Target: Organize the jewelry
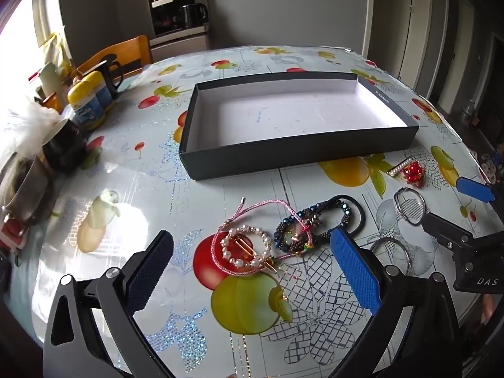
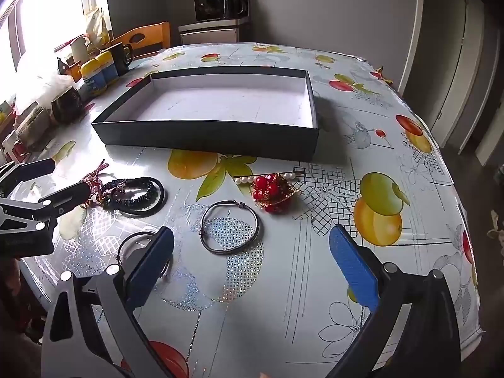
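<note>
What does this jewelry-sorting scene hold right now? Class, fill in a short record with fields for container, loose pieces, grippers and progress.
container: dark box, white inside, nothing in it
near left hand-held gripper: pearl hair clip, pink cord, beaded bracelets
near right hand-held gripper: wire bangle, red bead ornament, pearl pin
grippers: both open, holding nothing
progress: all jewelry lies on the tablecloth

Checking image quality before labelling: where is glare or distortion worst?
Left wrist view: window blown out, glare on the tablecloth left of the pearl hair clip. Right wrist view: window overexposed; fisheye bends the box edges in both.
</note>
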